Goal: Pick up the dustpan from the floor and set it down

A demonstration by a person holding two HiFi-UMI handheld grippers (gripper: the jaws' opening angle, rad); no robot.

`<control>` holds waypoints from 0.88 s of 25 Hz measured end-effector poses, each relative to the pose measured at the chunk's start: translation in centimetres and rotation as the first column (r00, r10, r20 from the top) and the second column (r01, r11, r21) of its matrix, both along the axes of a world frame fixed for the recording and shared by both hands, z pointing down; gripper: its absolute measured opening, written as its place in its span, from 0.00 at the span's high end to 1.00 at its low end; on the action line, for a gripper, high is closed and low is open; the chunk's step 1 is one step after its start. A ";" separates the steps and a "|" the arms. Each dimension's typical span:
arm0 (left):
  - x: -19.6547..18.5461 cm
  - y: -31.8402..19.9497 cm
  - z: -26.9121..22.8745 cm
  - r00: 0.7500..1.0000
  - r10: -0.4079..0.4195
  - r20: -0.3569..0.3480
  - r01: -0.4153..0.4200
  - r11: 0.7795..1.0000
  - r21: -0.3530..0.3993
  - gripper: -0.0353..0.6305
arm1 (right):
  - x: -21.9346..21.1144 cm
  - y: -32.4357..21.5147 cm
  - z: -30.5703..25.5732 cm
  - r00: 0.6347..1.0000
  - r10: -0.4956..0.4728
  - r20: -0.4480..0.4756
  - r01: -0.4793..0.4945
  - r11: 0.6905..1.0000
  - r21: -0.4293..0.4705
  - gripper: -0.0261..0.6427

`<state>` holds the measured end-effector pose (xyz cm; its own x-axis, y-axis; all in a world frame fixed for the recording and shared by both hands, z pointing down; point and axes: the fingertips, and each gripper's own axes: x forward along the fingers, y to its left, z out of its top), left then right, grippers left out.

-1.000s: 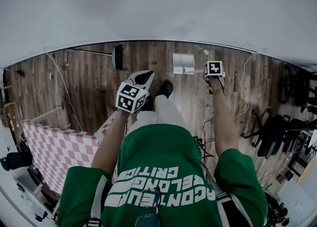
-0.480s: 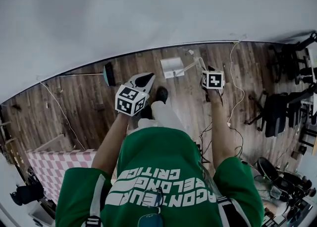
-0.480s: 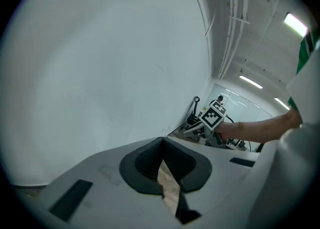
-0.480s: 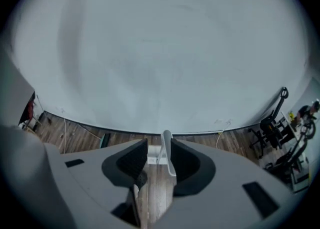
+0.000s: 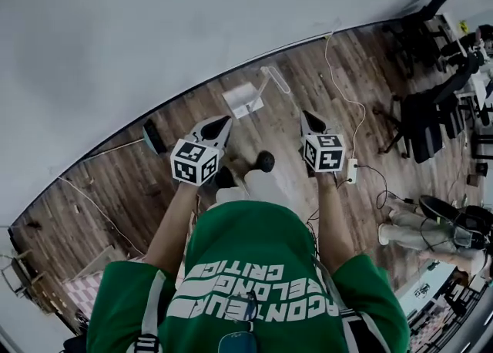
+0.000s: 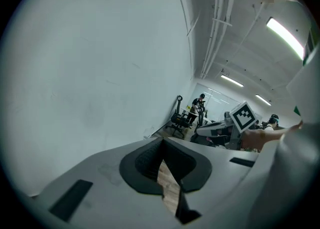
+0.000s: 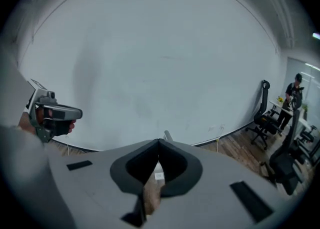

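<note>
The white dustpan (image 5: 245,98) lies on the wooden floor by the wall, its long handle (image 5: 275,80) pointing right. Both grippers hang in the air above the floor, short of it. My left gripper (image 5: 221,122) is shut and empty, its tips meeting (image 6: 162,141). My right gripper (image 5: 306,116) has just closed and is shut on nothing, well apart from the handle. Past its closed tips (image 7: 159,143) the right gripper view shows a bit of the dustpan handle (image 7: 167,135) and the white pan (image 7: 159,175).
A dark brush-like object (image 5: 154,137) leans by the wall at left. A white cable and a power strip (image 5: 352,170) lie on the floor at right. Office chairs (image 5: 422,124) and another person's legs (image 5: 416,236) are further right. My shoe (image 5: 265,161) is between the grippers.
Both grippers have risen from the floor. The right gripper, beside the dustpan handle a second ago, has drawn back from it; the dustpan stays on the floor.
</note>
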<state>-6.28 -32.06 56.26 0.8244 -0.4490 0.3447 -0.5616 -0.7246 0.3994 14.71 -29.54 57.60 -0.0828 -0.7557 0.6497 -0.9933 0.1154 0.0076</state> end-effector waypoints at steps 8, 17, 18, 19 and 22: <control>5.1 2.9 -0.3 1.000 0.029 0.009 -0.030 0.999 0.036 0.95 | 3.1 5.2 -0.8 0.999 -0.038 0.017 0.037 0.998 0.048 0.95; 11.2 5.7 -2.2 1.000 0.003 0.024 -0.005 0.998 0.067 0.96 | 8.3 9.8 -2.2 0.995 -0.092 0.047 0.088 0.993 0.079 0.95; 11.9 5.9 -2.5 1.000 0.003 0.028 -0.005 0.997 0.073 0.95 | 9.0 10.0 -2.3 0.994 -0.095 0.050 0.091 0.992 0.082 0.95; 12.5 6.0 -2.7 1.000 0.003 0.031 -0.005 0.997 0.079 0.95 | 9.7 10.3 -2.4 0.994 -0.097 0.053 0.092 0.992 0.085 0.95; 14.2 6.8 -2.8 0.999 0.004 0.040 -0.007 0.997 0.083 0.95 | 11.6 11.3 -2.1 0.993 -0.095 0.066 0.089 0.992 0.087 0.95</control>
